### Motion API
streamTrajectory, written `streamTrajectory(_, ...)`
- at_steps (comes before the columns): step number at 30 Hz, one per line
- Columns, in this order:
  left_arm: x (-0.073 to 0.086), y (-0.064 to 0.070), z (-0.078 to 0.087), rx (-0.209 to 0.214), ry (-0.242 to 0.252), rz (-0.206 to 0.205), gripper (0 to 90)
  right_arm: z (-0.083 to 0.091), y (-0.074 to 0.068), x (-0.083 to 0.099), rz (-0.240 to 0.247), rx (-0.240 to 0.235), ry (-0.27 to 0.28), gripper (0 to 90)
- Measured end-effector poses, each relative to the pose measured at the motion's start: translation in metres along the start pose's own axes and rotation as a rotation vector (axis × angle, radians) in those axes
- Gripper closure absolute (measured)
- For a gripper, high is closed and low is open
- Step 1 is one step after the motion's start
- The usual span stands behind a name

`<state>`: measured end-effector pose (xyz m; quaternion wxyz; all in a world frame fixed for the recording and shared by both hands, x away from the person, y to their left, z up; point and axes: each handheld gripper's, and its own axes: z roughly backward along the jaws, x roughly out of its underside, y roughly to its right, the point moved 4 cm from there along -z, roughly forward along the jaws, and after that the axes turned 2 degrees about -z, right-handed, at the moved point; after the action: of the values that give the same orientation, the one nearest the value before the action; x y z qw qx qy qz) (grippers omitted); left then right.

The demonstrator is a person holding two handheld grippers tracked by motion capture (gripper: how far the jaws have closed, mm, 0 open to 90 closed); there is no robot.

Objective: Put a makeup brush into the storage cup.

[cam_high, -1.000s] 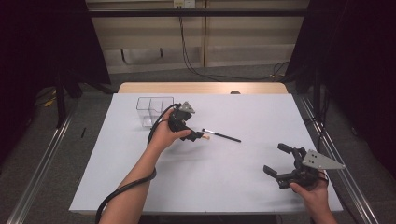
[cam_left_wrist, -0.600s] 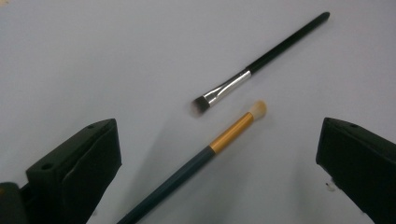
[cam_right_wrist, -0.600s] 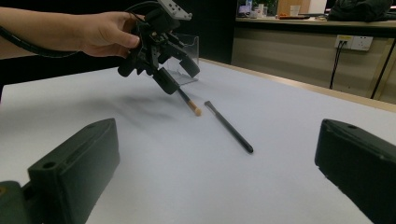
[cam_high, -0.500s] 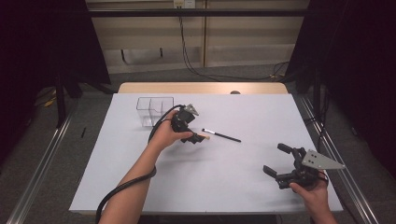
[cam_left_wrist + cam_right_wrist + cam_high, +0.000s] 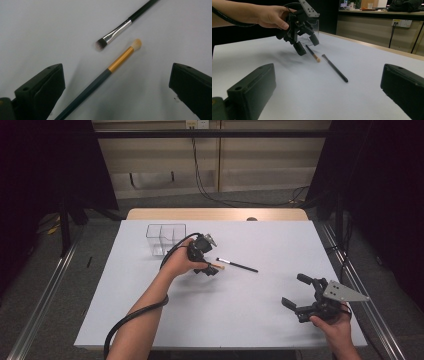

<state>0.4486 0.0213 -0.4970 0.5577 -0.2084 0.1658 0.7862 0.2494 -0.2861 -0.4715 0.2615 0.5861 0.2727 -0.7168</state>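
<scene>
Gold-banded brush [image 5: 117,62] lies between the parted left tongs [image 5: 117,92], bristles showing.

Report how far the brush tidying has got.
Done: nothing; the clear organizer looks empty. In hand: the left gripper, open, hovers astride the gold-banded brush, not yet gripped. Left: that brush, the black-handled brush. The right gripper rests open, apart.

Table [image 5: 280,320]: white top, with a bare wooden strip [image 5: 215,214] along the far edge.
Floor [image 5: 95,260]: grey; metal rails [image 5: 40,312] run along both sides of the table.
Far wall [image 5: 250,167]: beige panels, with black cables [image 5: 200,175] hanging down.
Sides: dark curtains [image 5: 45,165].
Wall socket [image 5: 401,23]: white, mounted on a beige counter front.
</scene>
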Motion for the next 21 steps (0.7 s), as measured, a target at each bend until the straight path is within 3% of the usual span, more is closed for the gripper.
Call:
streamTrajectory(11, 0.0060, -0.0004, -0.0106, 0.027, -0.078, 0.011, 0.4, 0.0006, 0.0003, -0.0001, 0.000, -0.002, 0.000, 0.0)
streamTrajectory(21, 0.0073, 0.0004, -0.0102, 0.025, -0.098, -0.007, 1.2, 0.0012, 0.0002, -0.0004, -0.002, -0.003, 0.003, 0.0)
